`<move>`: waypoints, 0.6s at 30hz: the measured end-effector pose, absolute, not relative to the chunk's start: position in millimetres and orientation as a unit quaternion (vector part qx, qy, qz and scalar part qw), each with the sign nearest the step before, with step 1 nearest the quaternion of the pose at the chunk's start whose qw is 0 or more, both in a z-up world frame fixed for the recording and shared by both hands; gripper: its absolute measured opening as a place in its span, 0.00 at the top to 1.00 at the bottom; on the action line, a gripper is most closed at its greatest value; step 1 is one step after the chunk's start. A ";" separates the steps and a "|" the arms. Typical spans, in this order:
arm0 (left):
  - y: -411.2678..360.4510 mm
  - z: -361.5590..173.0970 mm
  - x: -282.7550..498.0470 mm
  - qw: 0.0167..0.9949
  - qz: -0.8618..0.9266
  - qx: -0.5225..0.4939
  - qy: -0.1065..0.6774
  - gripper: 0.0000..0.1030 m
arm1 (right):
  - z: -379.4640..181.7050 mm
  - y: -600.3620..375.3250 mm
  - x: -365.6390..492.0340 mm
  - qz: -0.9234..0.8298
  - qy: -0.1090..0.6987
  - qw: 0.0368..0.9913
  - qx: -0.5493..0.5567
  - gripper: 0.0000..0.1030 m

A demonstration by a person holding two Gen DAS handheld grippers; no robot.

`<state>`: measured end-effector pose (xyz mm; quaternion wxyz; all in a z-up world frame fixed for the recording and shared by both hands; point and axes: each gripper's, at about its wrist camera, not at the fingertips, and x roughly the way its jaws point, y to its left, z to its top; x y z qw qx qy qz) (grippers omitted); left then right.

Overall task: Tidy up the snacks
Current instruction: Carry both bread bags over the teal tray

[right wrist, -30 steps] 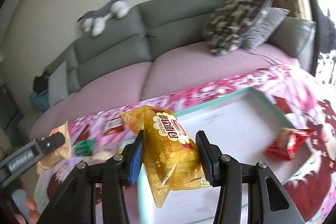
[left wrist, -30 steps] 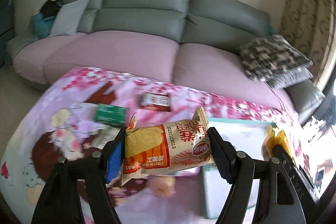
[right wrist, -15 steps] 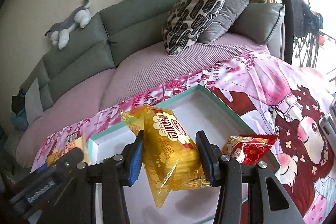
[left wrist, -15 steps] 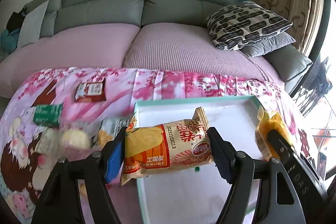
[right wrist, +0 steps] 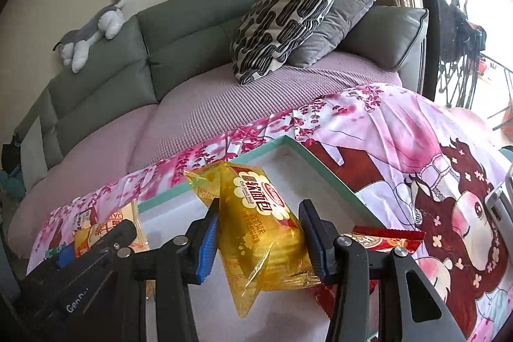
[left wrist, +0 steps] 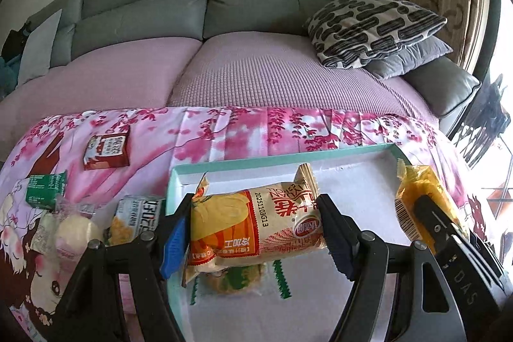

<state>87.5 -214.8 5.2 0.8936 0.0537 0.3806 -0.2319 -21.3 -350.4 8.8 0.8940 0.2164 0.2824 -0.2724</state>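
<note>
Both tools hang over the shallow white tray with the teal rim, which lies on the pink blossom-print cloth just in front of the sofa. The left gripper is clamped on a beige and orange bread packet, held crosswise with its jaws spread fairly wide, a pad pressing on each end; it sits above the tray's near left corner, close to the left rim. Below it a clear packet with green zigzag edges lies flat on the tray floor. The right gripper pinches a yellow bread packet about its middle, jaws roughly half open, over the tray's right part, with the right rim just beyond. A red packet lies by that rim. The tray's middle and far strip are bare white. Left of the tray on the cloth sit a red box, a green box and a few wrapped snacks, crowded near the left rim.
</note>
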 end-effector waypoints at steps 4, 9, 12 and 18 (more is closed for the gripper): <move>-224.6 -1.0 87.7 0.892 -0.236 0.059 0.381 0.27 | 0.8 -356.0 -20.7 -0.278 0.292 0.888 0.221 0.51; -235.1 -5.6 85.4 0.889 -0.242 0.070 0.382 0.27 | -2.9 -360.9 -22.4 -0.283 0.294 0.884 0.227 0.51; -237.5 -6.0 85.2 0.890 -0.239 0.075 0.381 0.27 | -3.3 -359.9 -22.1 -0.284 0.296 0.884 0.223 0.51; -233.7 -2.4 88.5 0.889 -0.226 0.076 0.390 0.18 | -0.6 -358.1 -20.7 -0.291 0.297 0.884 0.213 0.50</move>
